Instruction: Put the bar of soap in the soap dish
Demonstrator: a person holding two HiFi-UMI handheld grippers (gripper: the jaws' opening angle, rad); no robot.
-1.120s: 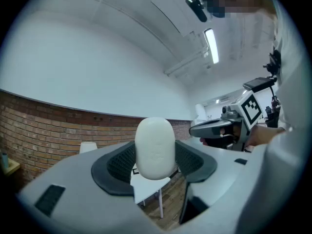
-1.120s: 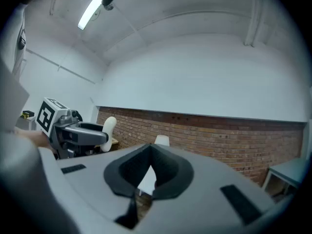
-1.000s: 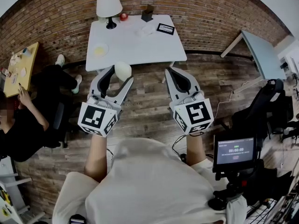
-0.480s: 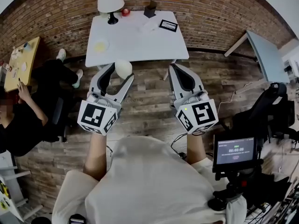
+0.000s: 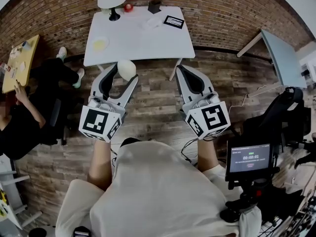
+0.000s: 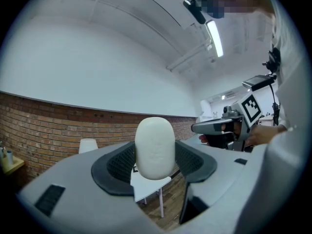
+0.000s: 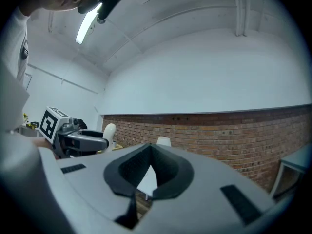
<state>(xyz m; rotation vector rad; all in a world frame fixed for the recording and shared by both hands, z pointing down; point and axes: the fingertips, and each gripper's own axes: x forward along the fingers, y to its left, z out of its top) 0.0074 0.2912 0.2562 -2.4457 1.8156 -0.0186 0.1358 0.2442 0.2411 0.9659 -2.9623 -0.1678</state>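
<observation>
Left tool clamped on smooth white oval soap bar; right tool jaws together.

On the white table I can't tell what the small red thing and the dark thing at its far edge are, nor whether the pale round piece by its left edge is a dish. Left of the table, the frame edge cuts off a seated person and part of a wooden desk.
</observation>
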